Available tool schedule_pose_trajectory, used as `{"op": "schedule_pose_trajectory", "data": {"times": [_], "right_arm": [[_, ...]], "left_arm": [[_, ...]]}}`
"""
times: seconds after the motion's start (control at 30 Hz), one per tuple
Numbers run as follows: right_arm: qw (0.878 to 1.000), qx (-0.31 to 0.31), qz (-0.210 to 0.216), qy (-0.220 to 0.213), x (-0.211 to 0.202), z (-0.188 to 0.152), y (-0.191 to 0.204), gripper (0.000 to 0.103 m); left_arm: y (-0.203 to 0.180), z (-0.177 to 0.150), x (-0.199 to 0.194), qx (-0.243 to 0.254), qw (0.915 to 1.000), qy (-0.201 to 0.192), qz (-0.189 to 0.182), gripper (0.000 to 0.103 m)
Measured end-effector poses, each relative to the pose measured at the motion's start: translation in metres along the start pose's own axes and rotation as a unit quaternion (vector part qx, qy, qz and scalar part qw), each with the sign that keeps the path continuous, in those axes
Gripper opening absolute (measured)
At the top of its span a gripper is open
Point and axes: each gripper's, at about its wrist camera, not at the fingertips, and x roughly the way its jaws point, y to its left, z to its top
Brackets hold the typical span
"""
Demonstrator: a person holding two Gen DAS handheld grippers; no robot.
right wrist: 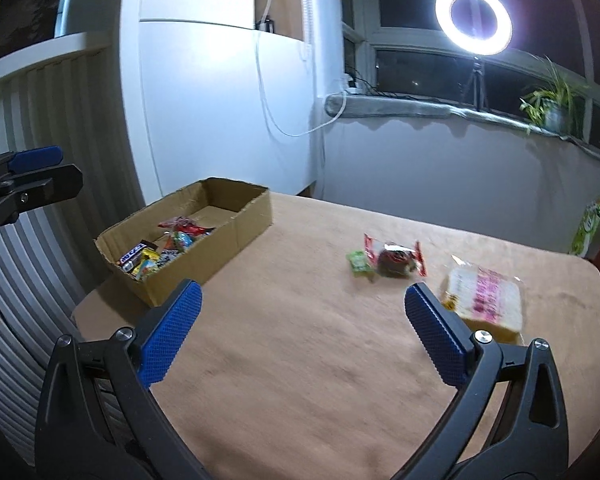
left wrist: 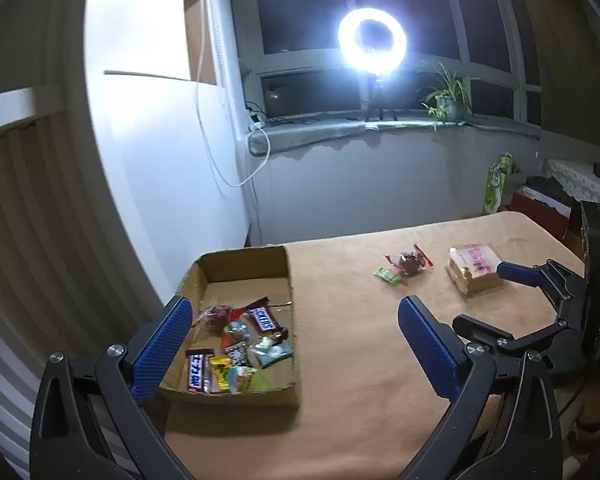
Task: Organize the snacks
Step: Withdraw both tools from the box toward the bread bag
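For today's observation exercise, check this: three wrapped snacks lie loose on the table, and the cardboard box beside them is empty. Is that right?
Not quite. The cardboard box is not empty: several wrapped snacks, including a Snickers bar, already lie in it, as the left wrist view shows. The rest stands: three wrapped snacks lie loose on the table.

Brown cardboard box (left wrist: 242,276) of many-coloured snack wrappers (left wrist: 240,350); tan desk (left wrist: 360,360); small green packet (left wrist: 387,276); pink-printed clear bread bag (left wrist: 476,272); blue dimpled gripper pads (left wrist: 162,350)
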Motion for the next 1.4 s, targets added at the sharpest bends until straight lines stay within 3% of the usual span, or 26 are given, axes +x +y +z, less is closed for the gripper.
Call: {"op": "schedule_pose_trajectory", "data": {"times": [0.43, 0.57, 0.9, 1.2, 1.4], "right_arm": [[0.998, 0.052, -0.021, 0.002, -0.015, -0.022, -0.06, 0.103], [0.997, 0.07, -0.03, 0.0, -0.019, -0.027, -0.082, 0.103], [0.991, 0.111, -0.068, 0.011, -0.024, -0.04, -0.147, 0.103], [0.988, 0.123, -0.086, 0.034, -0.015, -0.038, -0.193, 0.103], [0.989, 0.122, -0.063, 0.062, 0.012, -0.036, -0.208, 0.103]], "left_arm": [[-0.052, 0.005, 0.021, 0.039, 0.9987, 0.033, 0.006, 0.102], [-0.067, 0.008, 0.028, 0.045, 0.9982, 0.039, -0.009, 0.102], [-0.114, 0.004, 0.066, 0.044, 0.9927, 0.082, -0.077, 0.102], [-0.172, 0.001, 0.118, 0.054, 0.9733, 0.111, -0.194, 0.102], [-0.199, -0.001, 0.161, 0.059, 0.9631, 0.138, -0.223, 0.102]]}}
